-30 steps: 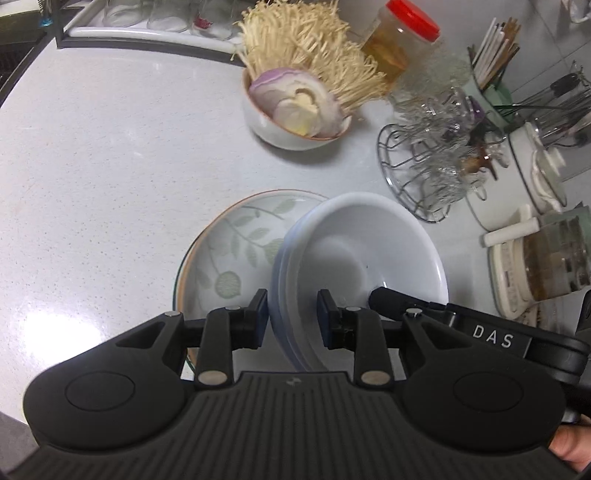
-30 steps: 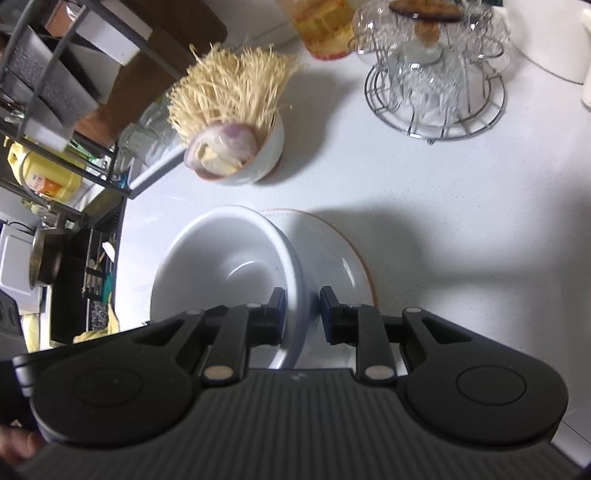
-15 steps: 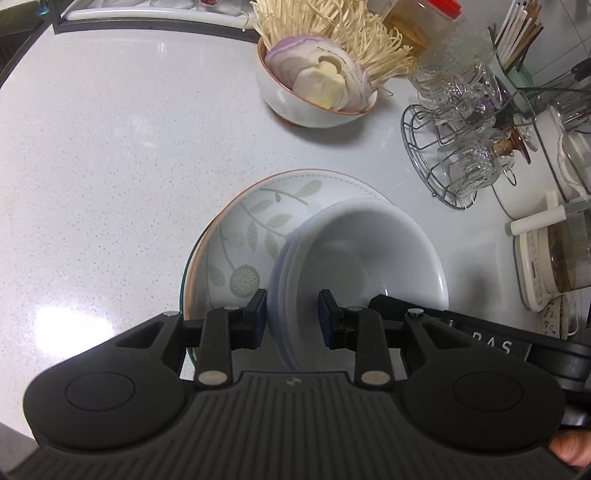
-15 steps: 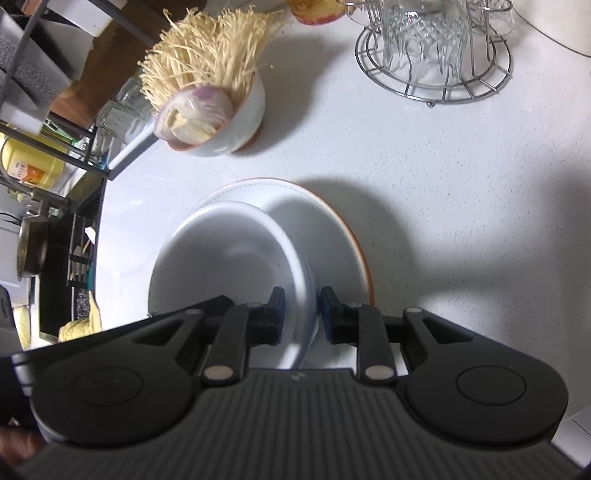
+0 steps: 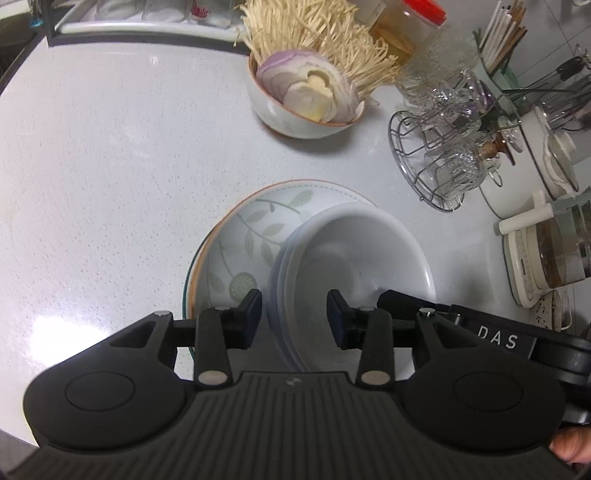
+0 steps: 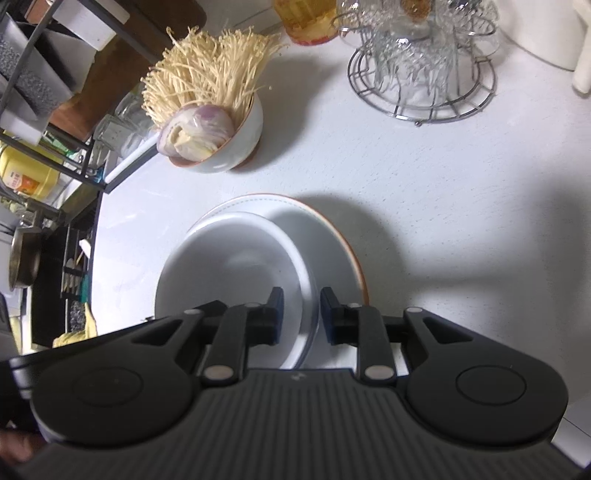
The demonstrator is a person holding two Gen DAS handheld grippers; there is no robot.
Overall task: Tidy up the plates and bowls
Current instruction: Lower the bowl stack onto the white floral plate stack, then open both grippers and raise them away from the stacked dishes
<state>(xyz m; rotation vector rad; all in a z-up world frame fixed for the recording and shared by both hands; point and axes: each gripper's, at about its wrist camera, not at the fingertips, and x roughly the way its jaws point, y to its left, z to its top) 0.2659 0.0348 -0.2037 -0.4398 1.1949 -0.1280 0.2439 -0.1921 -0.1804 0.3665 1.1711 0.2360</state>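
A white bowl (image 5: pixel 354 258) sits on a leaf-patterned plate (image 5: pixel 251 236) with an orange rim, on the white counter. My left gripper (image 5: pixel 294 314) is open, its fingers apart on either side of the bowl's near rim without pressing it. My right gripper (image 6: pixel 301 310) straddles the opposite rim of the same bowl (image 6: pixel 236 266), its fingers slightly apart from the wall. The plate (image 6: pixel 328 236) shows under the bowl in the right wrist view. The right gripper's body also shows in the left wrist view (image 5: pixel 480 332).
A bowl of enoki mushrooms and onion (image 5: pixel 306 96) stands behind the plate. A wire rack of glass cups (image 5: pixel 443 155) is at the right, with a red-lidded jar (image 5: pixel 406 22), utensil holders and a kettle (image 5: pixel 554 258) nearby. A dark shelf rack (image 6: pixel 44 110) borders the counter's left edge.
The bowl has come down onto the plate. Both grippers' fingers have opened off the bowl's rim, the left one more widely.
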